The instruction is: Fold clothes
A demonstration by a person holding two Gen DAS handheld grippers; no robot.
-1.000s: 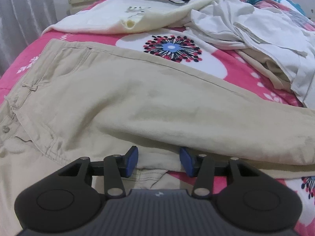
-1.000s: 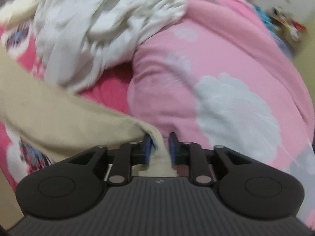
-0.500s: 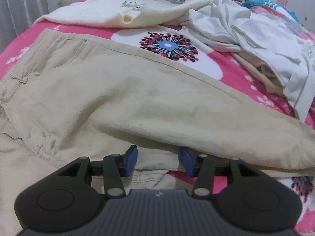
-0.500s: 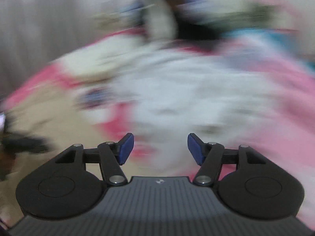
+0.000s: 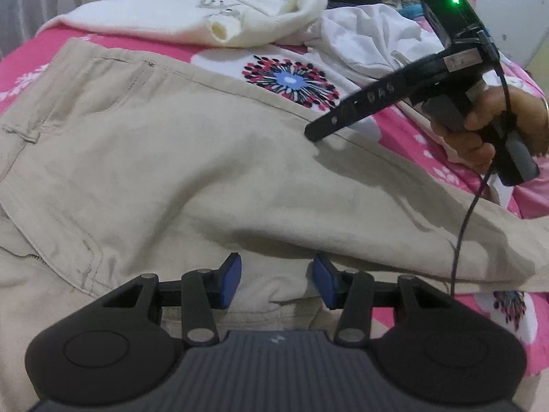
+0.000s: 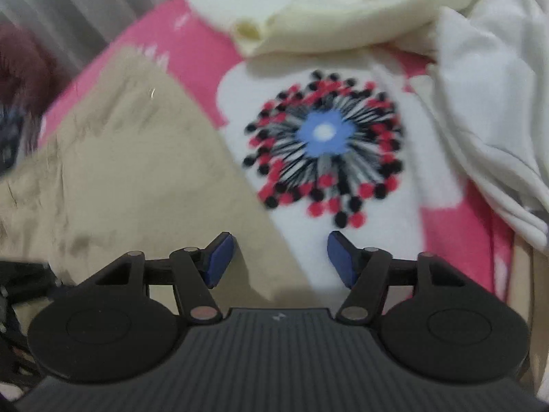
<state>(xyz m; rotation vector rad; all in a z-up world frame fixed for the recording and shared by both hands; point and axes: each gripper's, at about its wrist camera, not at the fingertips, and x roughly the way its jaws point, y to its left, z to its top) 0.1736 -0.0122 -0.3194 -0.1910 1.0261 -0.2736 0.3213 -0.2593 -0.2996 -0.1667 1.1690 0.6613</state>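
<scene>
Left wrist view looked forward and steeply down along own tongs [image 5: 277,281], close above beige trousers [image 5: 192,171] on bed [image 5: 103,39], far edge toward white garments. Right wrist view, blurred, faced down from nearer, over trouser edge [image 6: 144,178]. Both views shared flower print [image 5: 291,81] [image 6: 324,144], cream sweater [image 5: 192,17] [image 6: 326,10]. Left view also caught right tongs [image 5: 314,134].
</scene>
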